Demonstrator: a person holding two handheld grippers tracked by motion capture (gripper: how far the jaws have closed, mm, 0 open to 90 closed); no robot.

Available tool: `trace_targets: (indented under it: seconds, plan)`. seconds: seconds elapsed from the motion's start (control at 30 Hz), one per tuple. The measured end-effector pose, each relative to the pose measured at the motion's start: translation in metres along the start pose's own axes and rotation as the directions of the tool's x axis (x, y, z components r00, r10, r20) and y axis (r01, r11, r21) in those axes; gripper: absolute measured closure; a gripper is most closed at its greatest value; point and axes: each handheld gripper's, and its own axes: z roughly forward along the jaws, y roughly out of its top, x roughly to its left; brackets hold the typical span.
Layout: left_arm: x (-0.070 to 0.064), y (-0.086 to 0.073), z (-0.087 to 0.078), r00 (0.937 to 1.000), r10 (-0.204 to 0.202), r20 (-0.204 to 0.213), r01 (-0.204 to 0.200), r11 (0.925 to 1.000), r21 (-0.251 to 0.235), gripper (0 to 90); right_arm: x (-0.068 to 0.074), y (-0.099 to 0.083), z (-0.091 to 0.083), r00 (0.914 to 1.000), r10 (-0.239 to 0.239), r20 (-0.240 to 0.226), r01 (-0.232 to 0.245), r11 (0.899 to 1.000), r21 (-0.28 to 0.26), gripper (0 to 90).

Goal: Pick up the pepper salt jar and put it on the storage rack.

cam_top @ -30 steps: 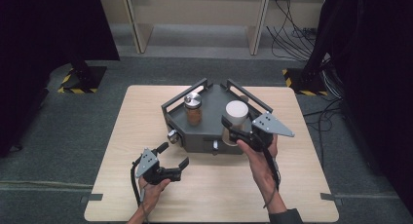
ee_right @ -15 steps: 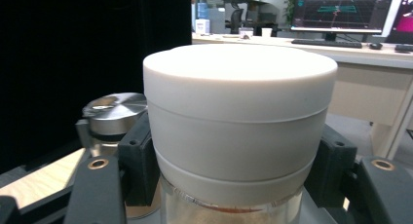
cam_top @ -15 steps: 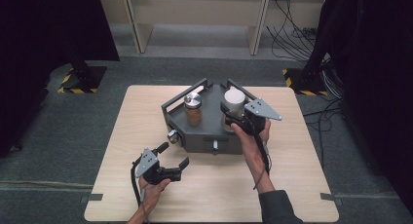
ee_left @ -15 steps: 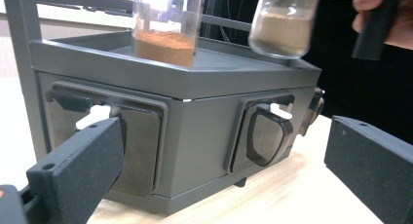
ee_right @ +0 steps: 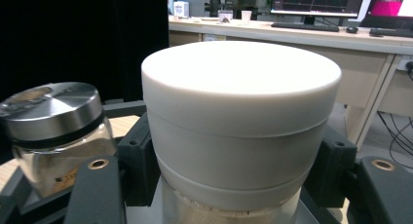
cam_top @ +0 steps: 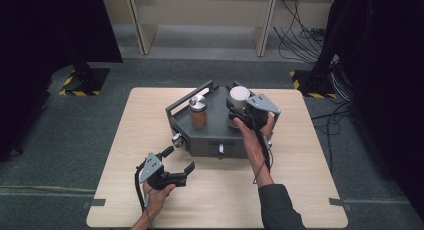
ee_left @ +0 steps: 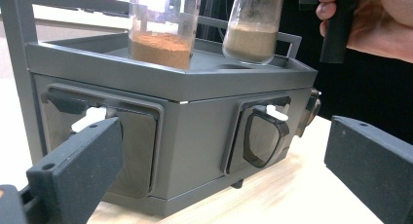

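A dark grey stand (cam_top: 205, 144) with a railed top tray sits mid-table. On its tray stands a metal-lidded jar (cam_top: 198, 111) of brown powder (ee_left: 160, 48). My right gripper (cam_top: 236, 112) is shut on a white-lidded jar (cam_top: 239, 96), held over the tray's right side; in the right gripper view the pads (ee_right: 139, 170) press both sides of the jar just under its white lid (ee_right: 241, 83). The jar's tan-filled bottom (ee_left: 252, 39) hangs slightly tilted just above the tray. My left gripper (cam_top: 180, 158) rests open on the table before the stand's front wall (ee_left: 195, 131), holding nothing.
The wooden table (cam_top: 300, 190) has free room at the front and on both sides of the stand. Latches (ee_left: 263, 136) and a knob (cam_top: 177, 139) stick out of the stand's walls. Cables (cam_top: 305, 35) and striped post bases (cam_top: 82, 82) lie on the floor beyond.
My right gripper has carried the white-lidded jar away from the person, from the stand's front right toward the back of the tray. The left gripper has stayed put.
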Motion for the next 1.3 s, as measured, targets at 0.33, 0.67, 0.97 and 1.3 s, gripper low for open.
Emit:
trace_targets:
  seconds: [0.33,0.67,0.97,1.3]
  plan:
    - [-0.001,0.0,0.0,1.0,0.0,0.002,0.0,1.0,0.002,0.3,-0.001,-0.002,0.005,1.0,0.002,0.008,-0.002,1.0,0.021,34.8]
    - [-0.002,0.0,0.0,1.0,0.001,0.004,-0.001,1.0,-0.001,0.3,0.0,-0.007,0.002,0.9999,-0.002,0.012,0.002,1.0,0.011,34.6]
    - [-0.003,0.0,0.001,1.0,0.004,0.008,-0.004,1.0,-0.002,0.2,-0.008,-0.012,-0.005,0.9993,0.035,-0.01,-0.035,0.999,0.0,10.6]
    - [-0.003,0.0,0.001,1.0,0.005,0.006,-0.005,1.0,0.002,0.3,-0.015,-0.016,-0.021,0.997,0.033,-0.071,-0.036,0.999,-0.038,0.4]
